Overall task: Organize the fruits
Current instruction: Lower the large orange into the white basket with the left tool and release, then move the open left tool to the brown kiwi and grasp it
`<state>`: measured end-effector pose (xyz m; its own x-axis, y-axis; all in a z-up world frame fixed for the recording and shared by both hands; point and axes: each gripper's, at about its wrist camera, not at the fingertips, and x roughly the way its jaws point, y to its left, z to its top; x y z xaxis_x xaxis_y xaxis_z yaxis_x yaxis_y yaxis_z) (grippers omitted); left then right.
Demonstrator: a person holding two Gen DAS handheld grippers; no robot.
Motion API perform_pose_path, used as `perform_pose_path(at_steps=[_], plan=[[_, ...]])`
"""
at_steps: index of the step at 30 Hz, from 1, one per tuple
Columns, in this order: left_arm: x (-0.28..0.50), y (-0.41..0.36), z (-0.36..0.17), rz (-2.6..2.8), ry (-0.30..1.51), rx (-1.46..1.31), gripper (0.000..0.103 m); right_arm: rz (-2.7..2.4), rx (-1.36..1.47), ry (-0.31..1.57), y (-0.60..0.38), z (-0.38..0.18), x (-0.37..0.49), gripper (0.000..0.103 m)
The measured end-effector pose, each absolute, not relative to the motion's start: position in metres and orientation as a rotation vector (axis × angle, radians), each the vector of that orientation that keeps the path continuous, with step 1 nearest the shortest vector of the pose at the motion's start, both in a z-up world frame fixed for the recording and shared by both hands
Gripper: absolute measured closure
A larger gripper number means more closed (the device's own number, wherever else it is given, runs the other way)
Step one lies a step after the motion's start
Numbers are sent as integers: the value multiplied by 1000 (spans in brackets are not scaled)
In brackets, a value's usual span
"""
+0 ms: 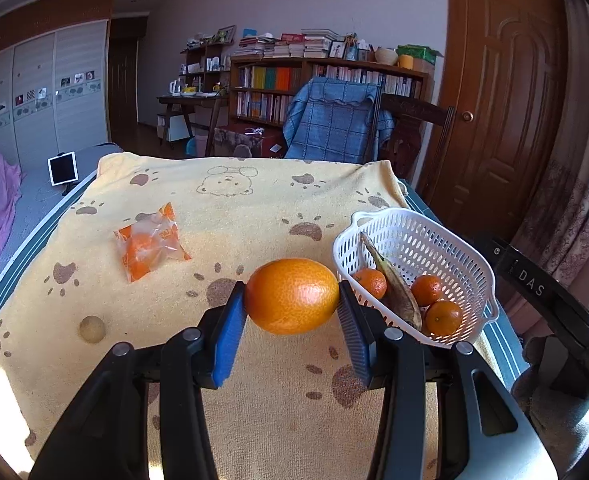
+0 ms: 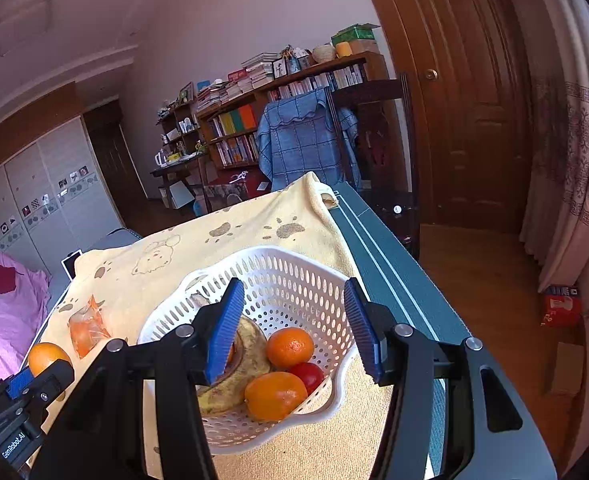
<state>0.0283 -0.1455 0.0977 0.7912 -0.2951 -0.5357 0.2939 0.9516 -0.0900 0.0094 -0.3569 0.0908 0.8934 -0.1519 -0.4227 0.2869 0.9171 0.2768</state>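
Observation:
My left gripper (image 1: 292, 308) is shut on a large orange (image 1: 292, 295), held above the yellow towel just left of the white basket (image 1: 426, 240). In the basket lie a spotted banana (image 1: 398, 292) and three small oranges (image 1: 426, 289). The right wrist view looks down into the basket (image 2: 294, 276); my right gripper (image 2: 293, 300) hangs open over it with nothing between its blue pads. Below it are two oranges (image 2: 290, 346), a red fruit (image 2: 309, 374) and the banana (image 2: 238, 388). A bagged orange (image 1: 150, 250) lies on the towel at the left.
A small tan round fruit (image 1: 92, 328) sits on the towel (image 1: 234, 216) near the left edge. The towel covers a green table (image 2: 390, 264) whose right edge drops to a wooden floor. A chair with a blue blanket (image 1: 334, 120) stands behind the table.

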Motion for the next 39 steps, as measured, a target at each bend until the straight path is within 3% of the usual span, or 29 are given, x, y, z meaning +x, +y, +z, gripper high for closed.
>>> perform_pose_path(at_steps=[20,21,22,23,24,37,39], plan=[[60,-210,101,-502,631,-35,57,-295,396,371,-377,88,0,49],[63,-214,98,-508,645,-36,56,-298,398,370,-378,88,-1,49],[64,-217,97,-512,654,-37,46,-298,402,369,-380,88,-1,49],[64,-217,96,-510,654,-41,30,-298,404,369,-380,87,-1,49],[62,-216,96,-506,645,-46,27,-298,404,369,-381,87,-1,49],[58,-189,99,-428,619,-62,27,-235,327,323,-360,92,-3,49],[58,-183,98,-408,625,-65,26,-212,309,320,-353,92,-3,41]])
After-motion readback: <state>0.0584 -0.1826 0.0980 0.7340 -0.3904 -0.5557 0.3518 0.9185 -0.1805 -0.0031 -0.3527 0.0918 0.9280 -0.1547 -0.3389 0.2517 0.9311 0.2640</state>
